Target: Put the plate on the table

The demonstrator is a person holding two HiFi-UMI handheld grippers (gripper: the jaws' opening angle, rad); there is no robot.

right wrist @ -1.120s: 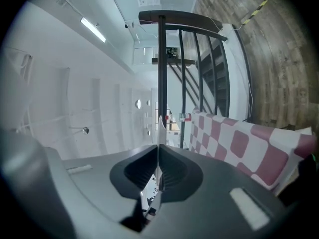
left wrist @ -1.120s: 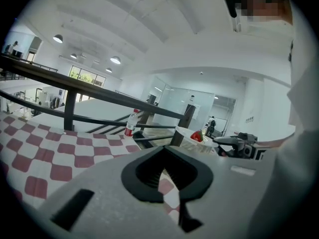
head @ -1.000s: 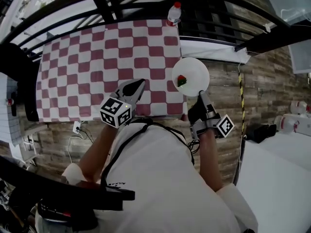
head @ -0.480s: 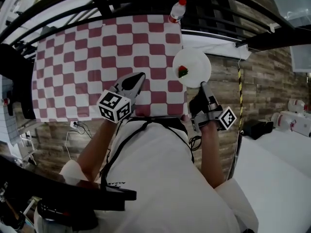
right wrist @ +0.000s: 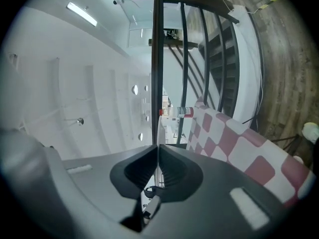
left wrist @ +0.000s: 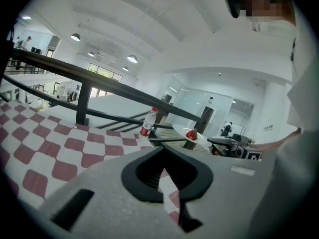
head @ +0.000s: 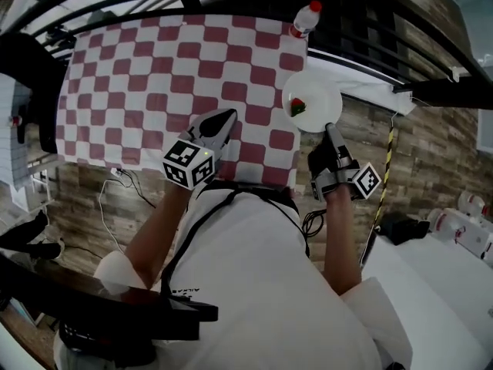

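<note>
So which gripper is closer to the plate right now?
Right. The right gripper is shut on the plate's near rim. The left gripper is off to the plate's left, above the checked cloth, not touching the plate.

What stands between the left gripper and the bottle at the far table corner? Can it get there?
Probably yes. Only checkered cloth lies between the left gripper and the bottle; the plate in the right gripper sits aside. The shut left jaws must open first.

Setting: a large open indoor hall
Shown by: pendant lamps [left wrist: 132,59], glass partitions [left wrist: 194,96], black railing [left wrist: 82,103], wood-plank floor [head: 85,199]
</note>
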